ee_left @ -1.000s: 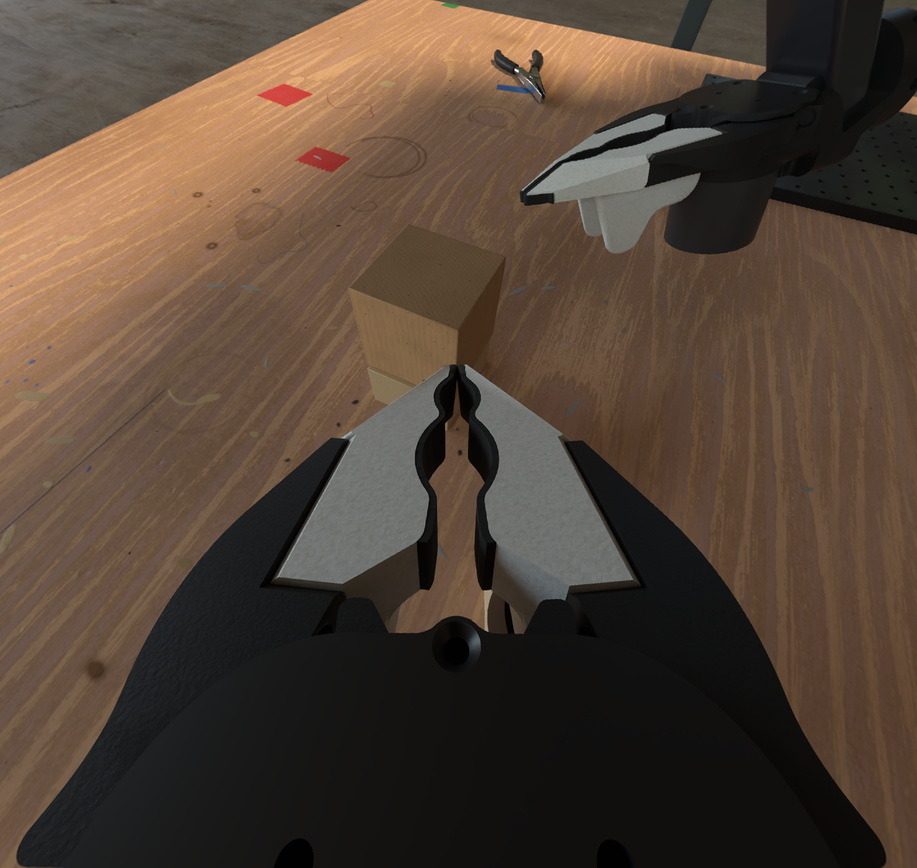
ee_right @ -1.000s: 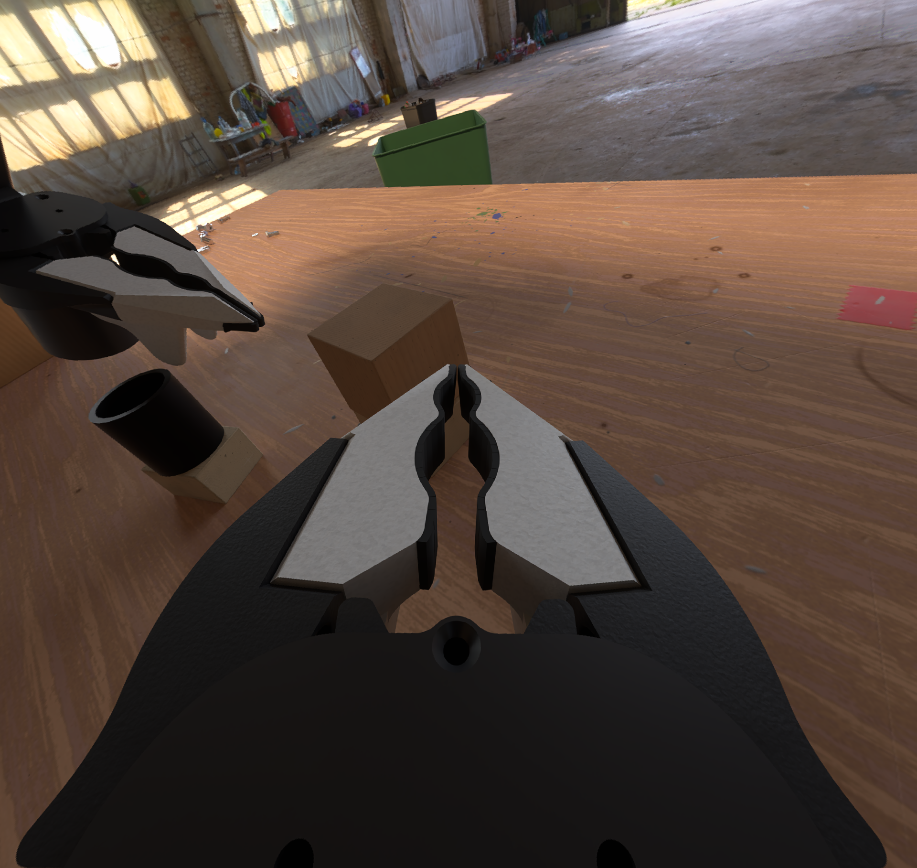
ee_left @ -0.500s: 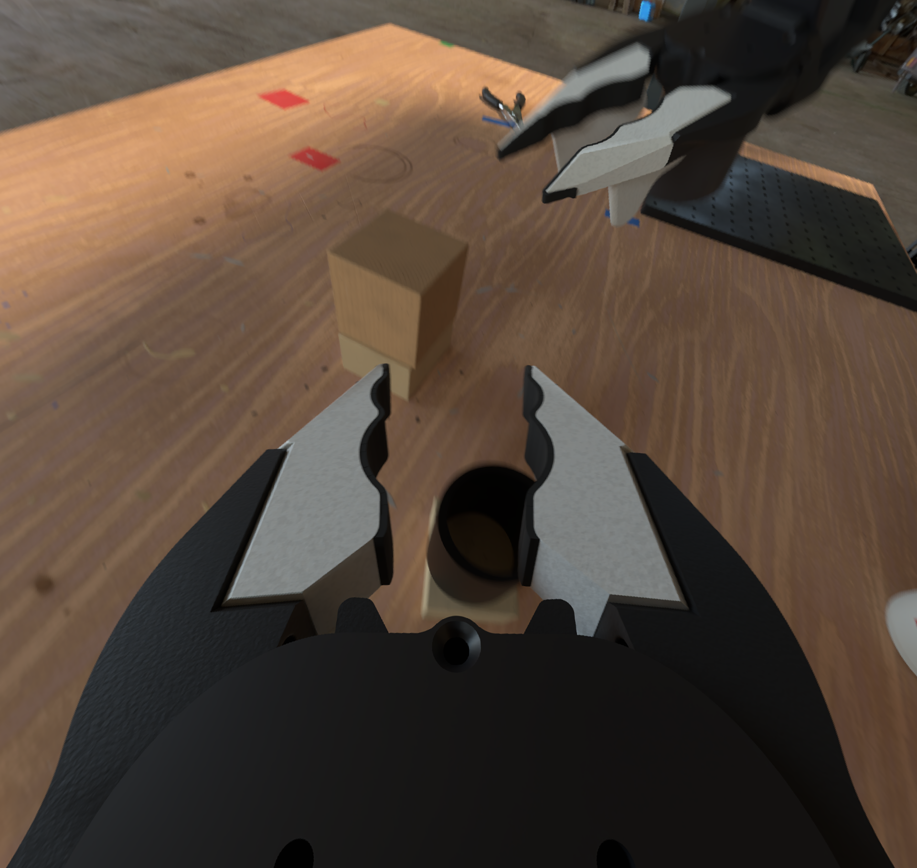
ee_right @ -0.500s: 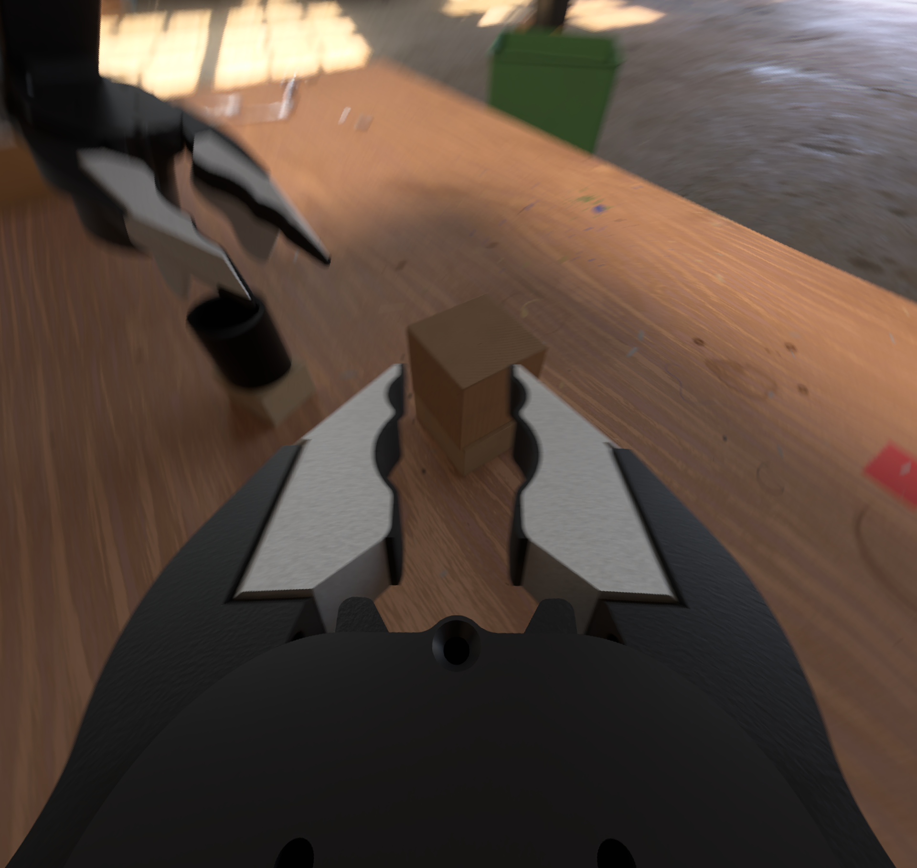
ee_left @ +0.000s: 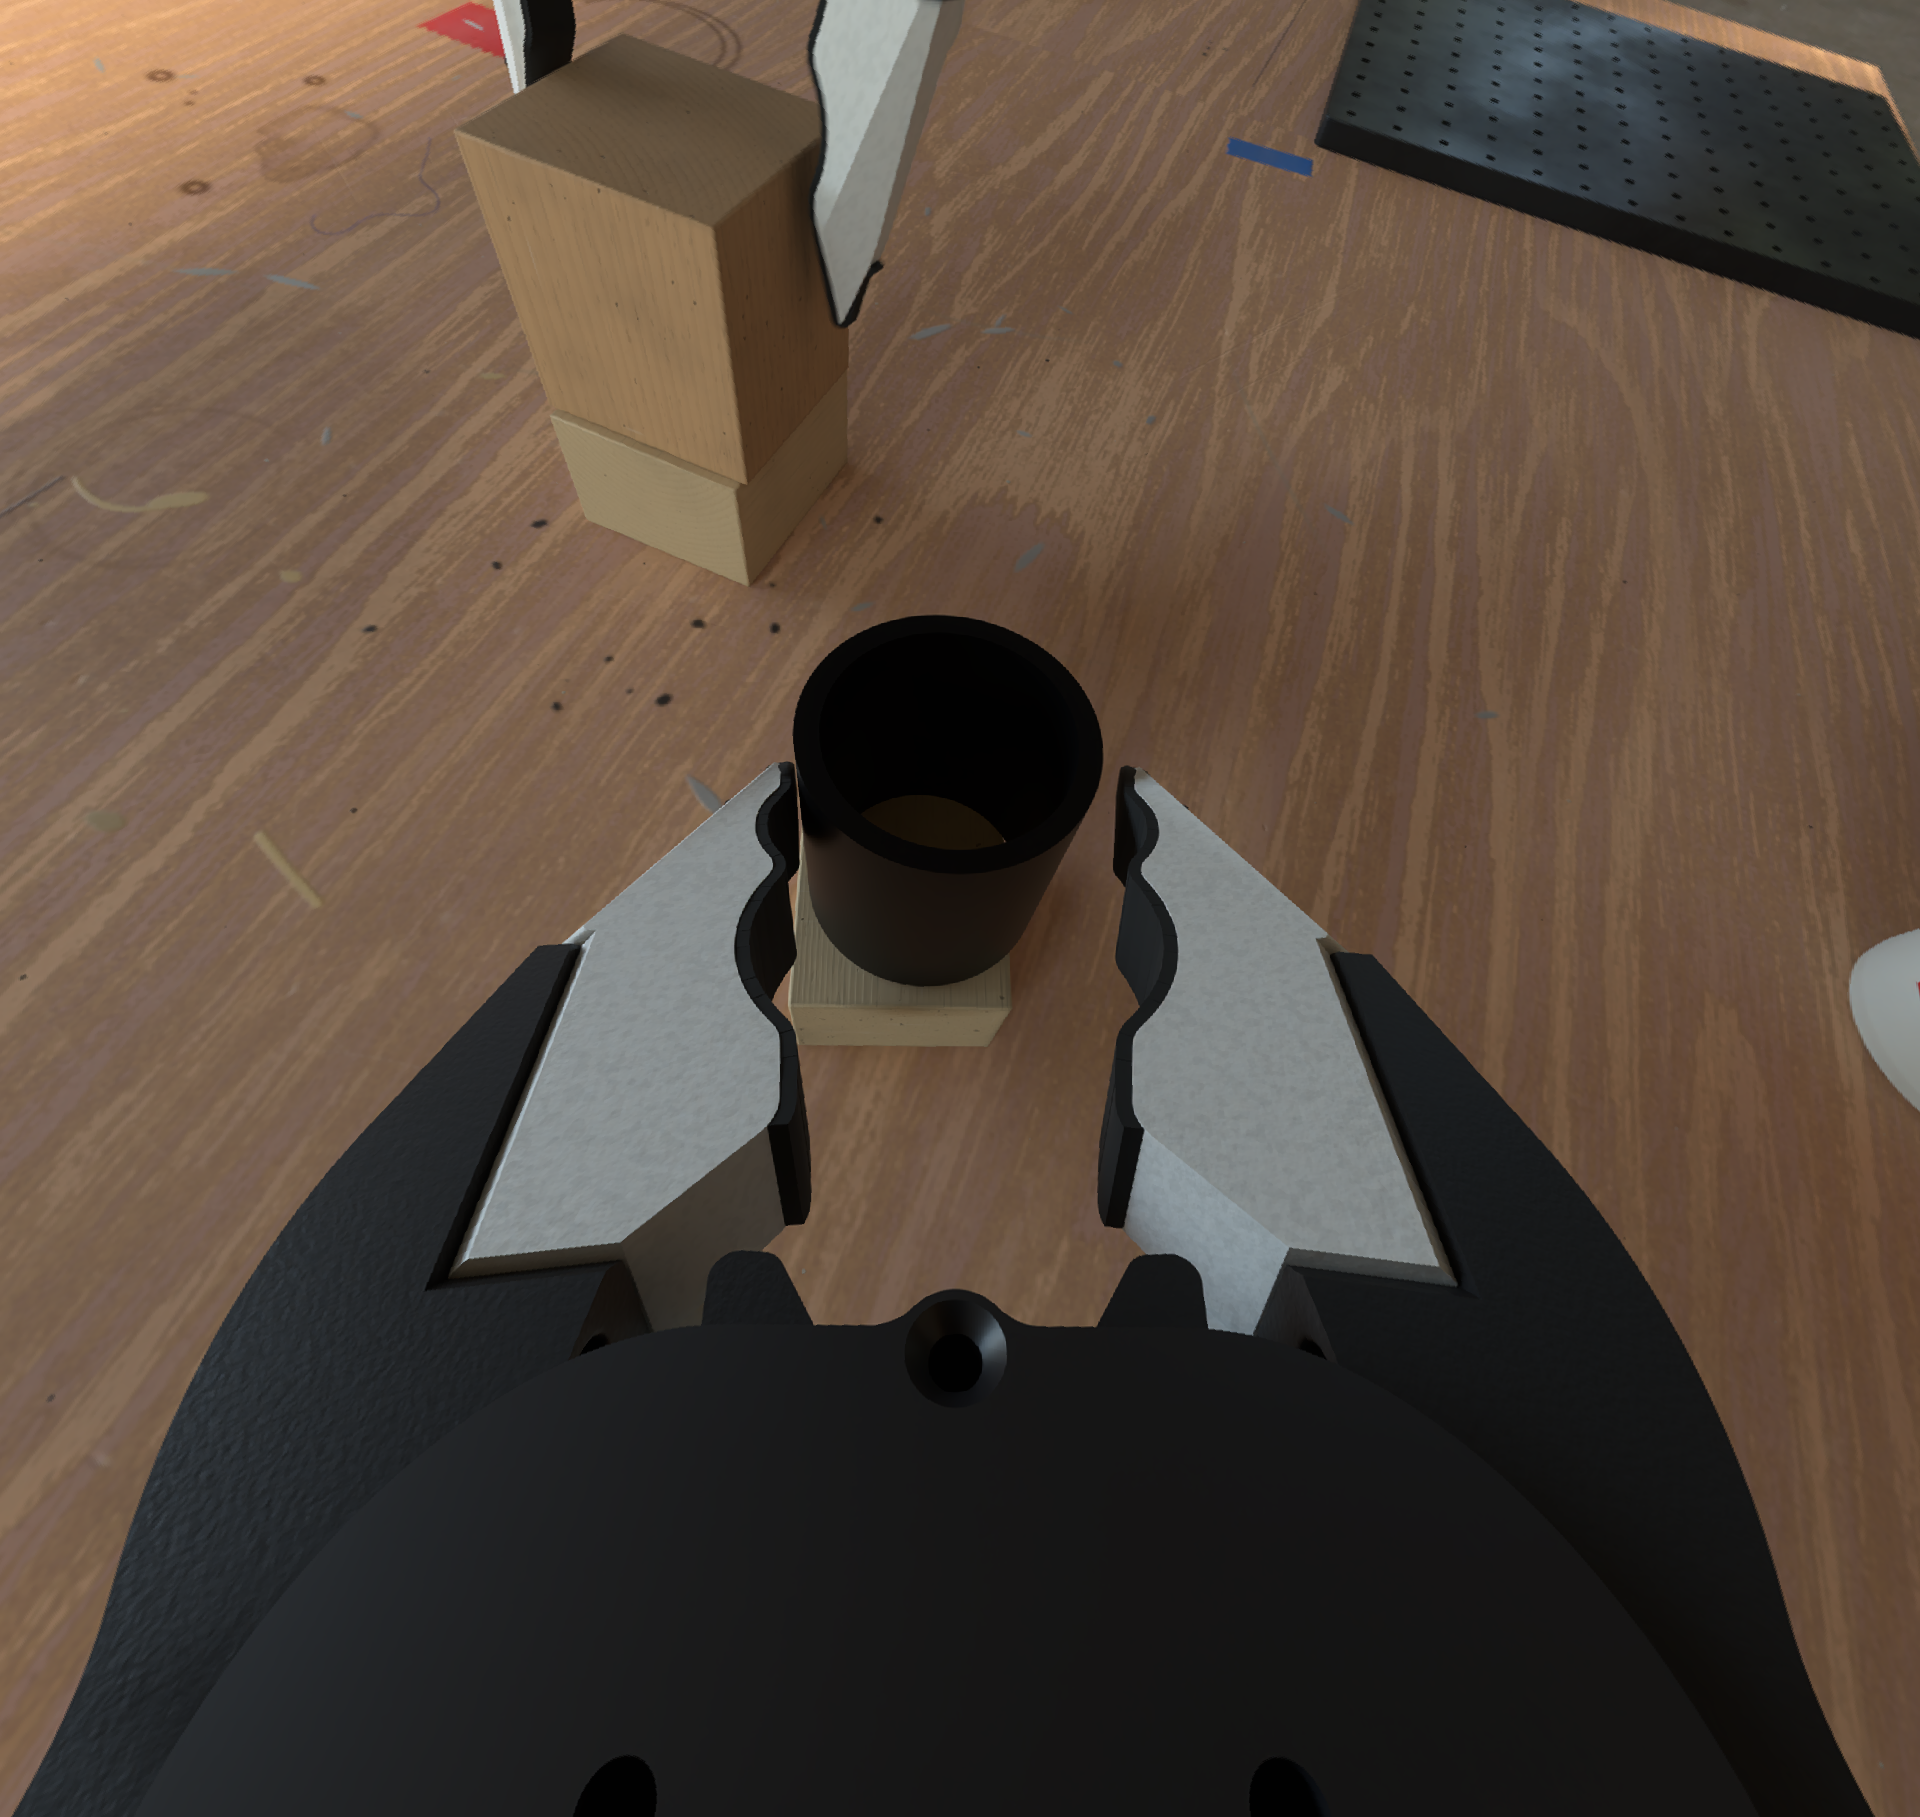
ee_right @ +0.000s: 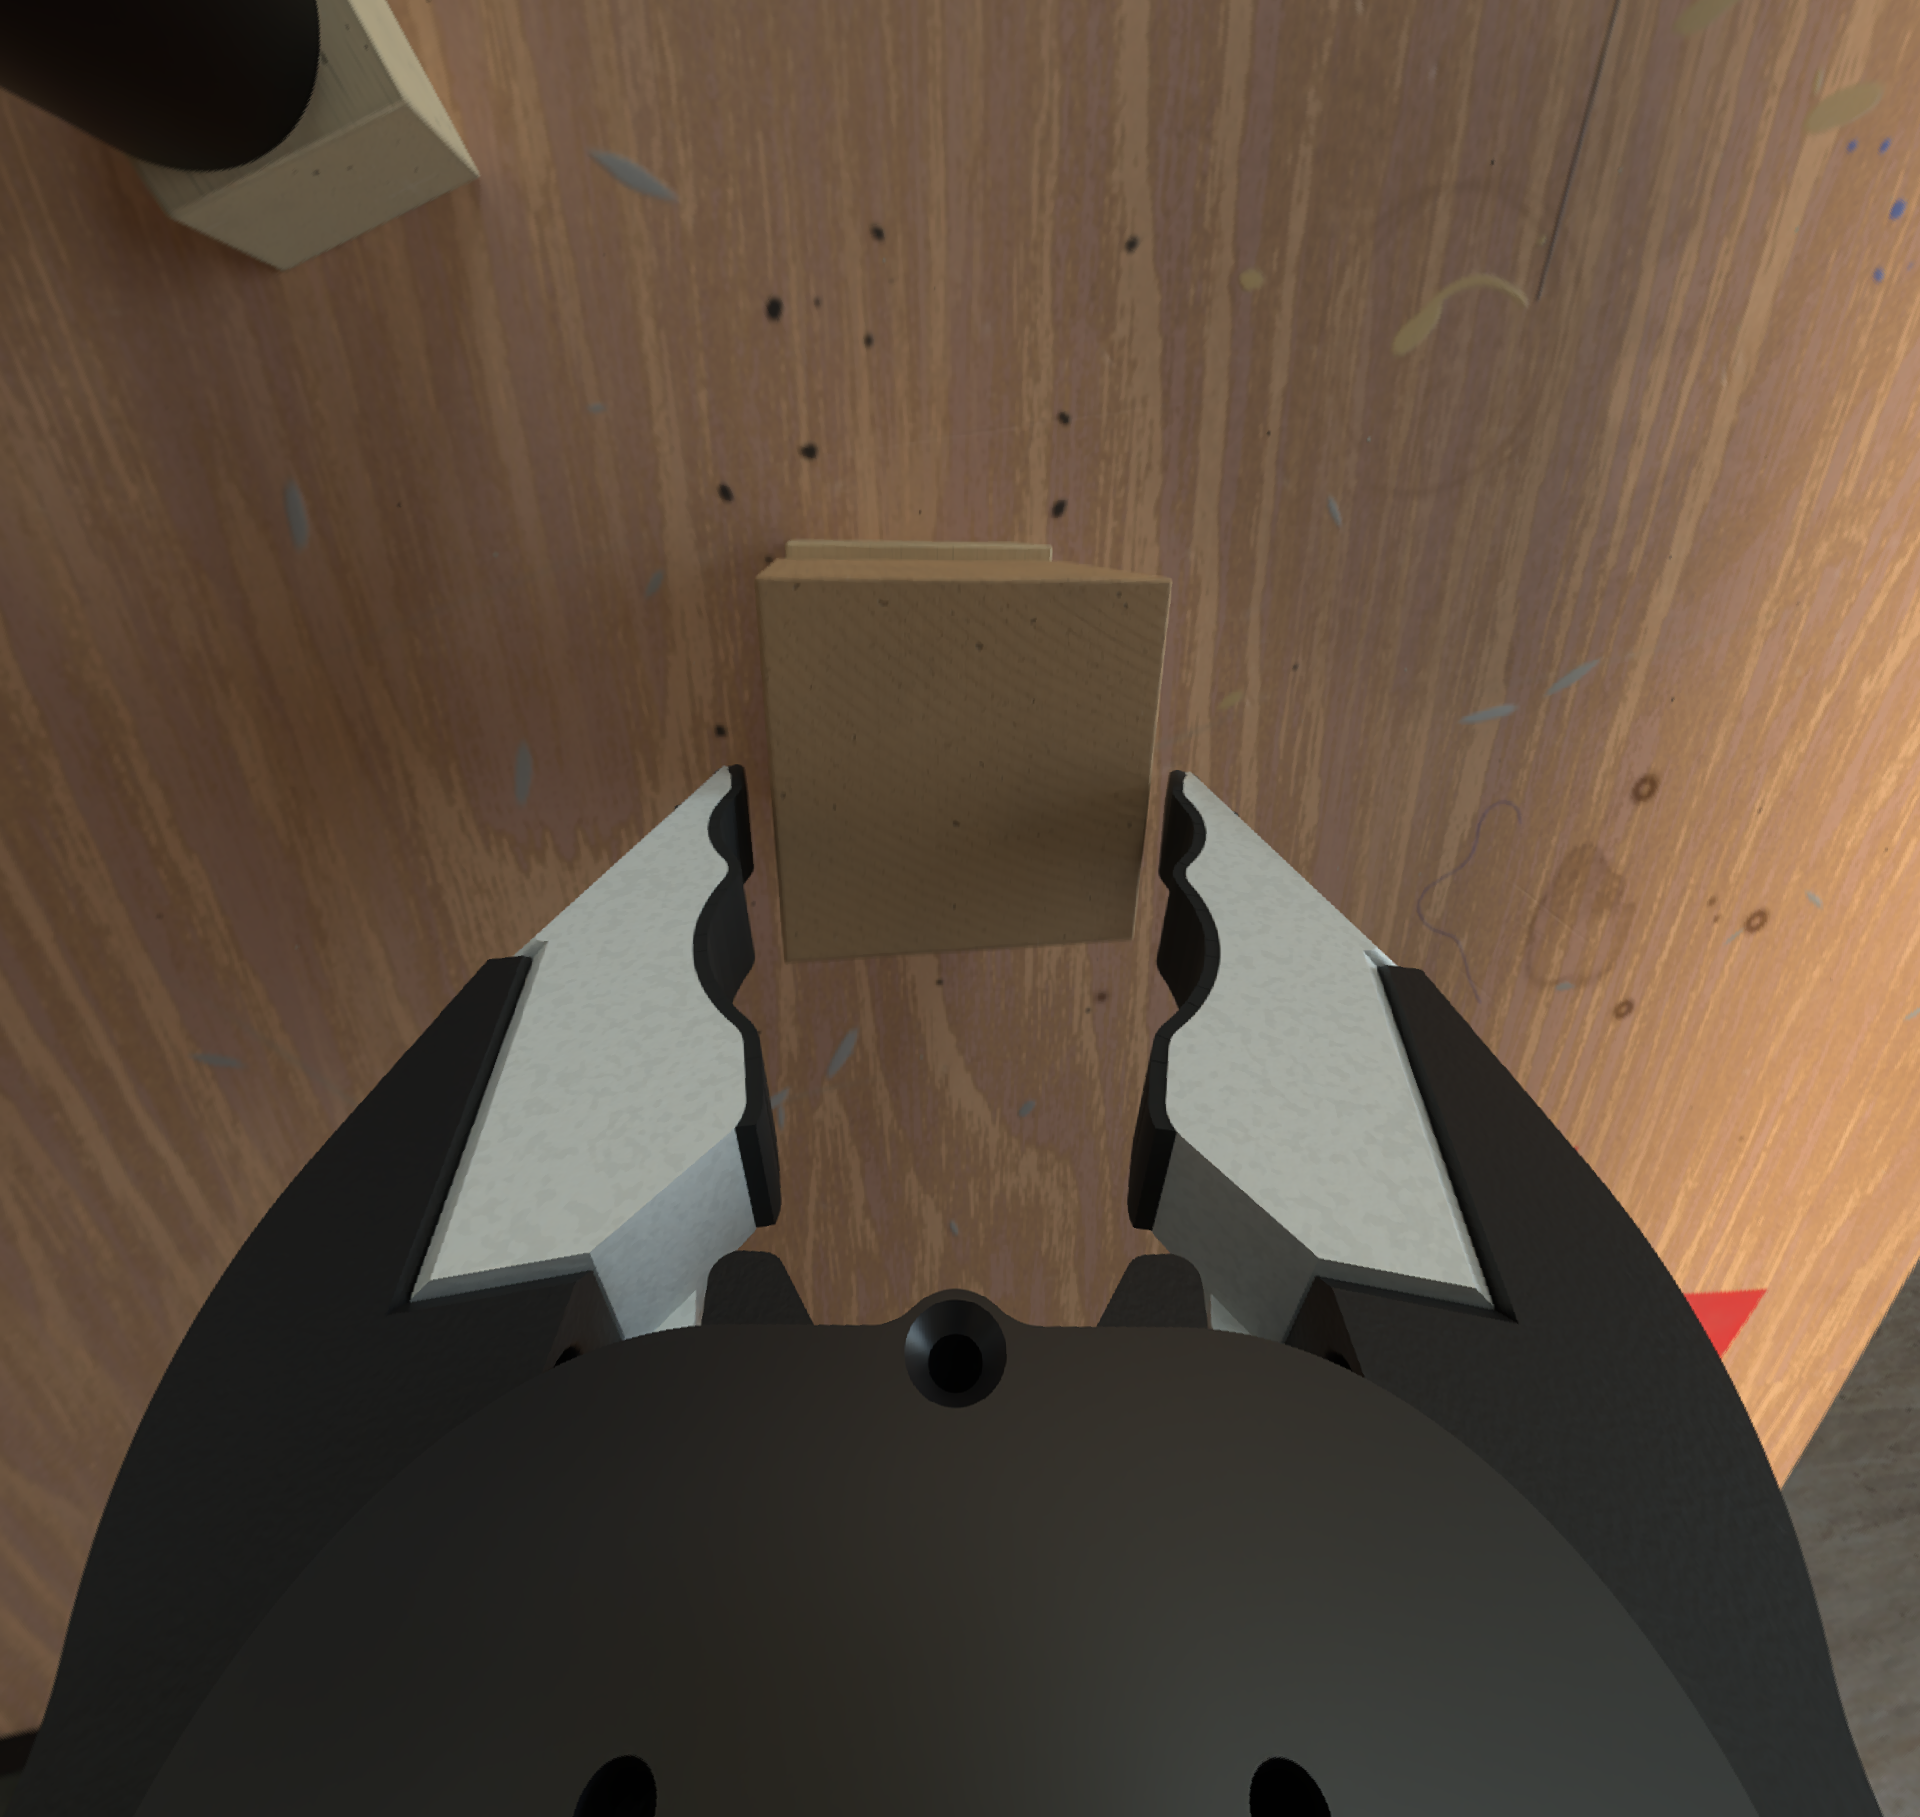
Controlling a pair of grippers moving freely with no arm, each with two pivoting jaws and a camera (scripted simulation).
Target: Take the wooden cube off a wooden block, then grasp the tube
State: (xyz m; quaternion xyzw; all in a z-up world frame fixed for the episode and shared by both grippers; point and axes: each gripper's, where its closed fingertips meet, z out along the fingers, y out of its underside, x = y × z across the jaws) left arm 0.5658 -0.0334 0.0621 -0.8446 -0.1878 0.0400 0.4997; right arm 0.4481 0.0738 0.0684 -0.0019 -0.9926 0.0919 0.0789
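The brown wooden cube (ee_left: 644, 250) sits on a paler wooden block (ee_left: 686, 510). From above, the cube's top (ee_right: 956, 770) lies between the spread fingers of my right gripper (ee_right: 951, 780), which is open and points straight down. The block's edge (ee_right: 914, 549) peeks out beyond the cube. In the left wrist view the right gripper's fingers (ee_left: 873, 105) straddle the cube's top. The black tube (ee_left: 945, 801) stands upright on a small pale block (ee_left: 899, 1009). My left gripper (ee_left: 956, 780) is open with the tube between its fingertips.
A black perforated plate (ee_left: 1621, 115) lies at the far right. Red tape (ee_left: 468, 27) and blue tape (ee_left: 1268, 157) mark the table (ee_left: 1351, 624). A white object (ee_left: 1891, 1019) shows at the right edge. The tube (ee_right: 156, 22) is at the right wrist view's top left; the table edge (ee_right: 1829, 1435) is lower right.
Both grippers went from shut to open. The left moved over the tube and brought its fingers around it. The right tilted to point down and came over the cube.
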